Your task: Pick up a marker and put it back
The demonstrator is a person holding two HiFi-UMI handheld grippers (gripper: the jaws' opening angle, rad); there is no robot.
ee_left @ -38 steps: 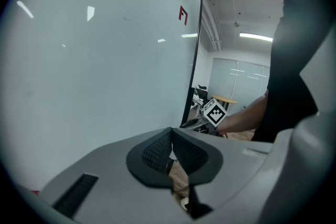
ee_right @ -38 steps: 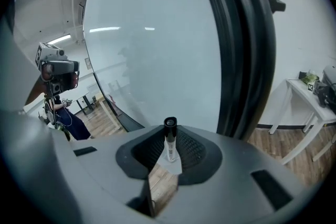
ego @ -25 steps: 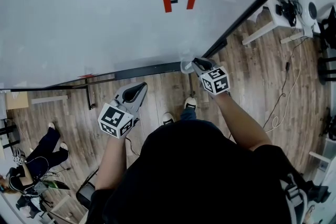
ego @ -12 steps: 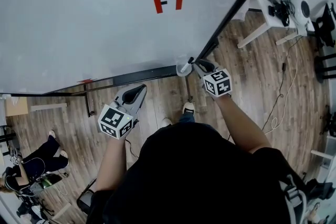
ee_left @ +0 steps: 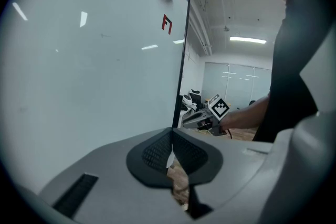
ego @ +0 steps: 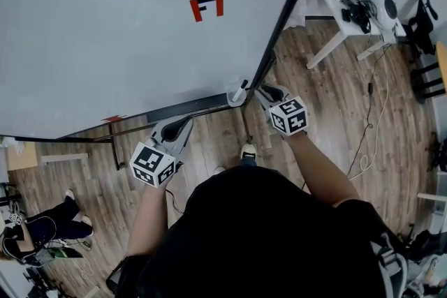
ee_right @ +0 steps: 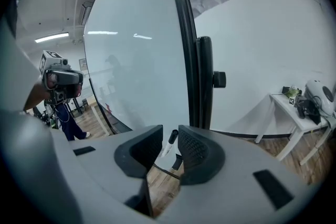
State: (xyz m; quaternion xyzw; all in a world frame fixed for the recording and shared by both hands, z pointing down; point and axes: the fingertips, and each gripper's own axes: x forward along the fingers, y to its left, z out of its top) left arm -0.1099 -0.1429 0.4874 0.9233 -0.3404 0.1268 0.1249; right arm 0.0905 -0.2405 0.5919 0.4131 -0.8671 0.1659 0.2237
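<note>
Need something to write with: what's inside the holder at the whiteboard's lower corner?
One marker, dark cap up, stands tilted in the holder; its lower end is hidden by the holder's wall.

Your left gripper sits low in front of your chest with its jaws closed together and its tip angled up and to the right. Your left forearm runs up to it from beneath your body. Your right gripper reaches further forward, its jaws parted by a narrow gap, with your bare right forearm extended behind it.
</note>
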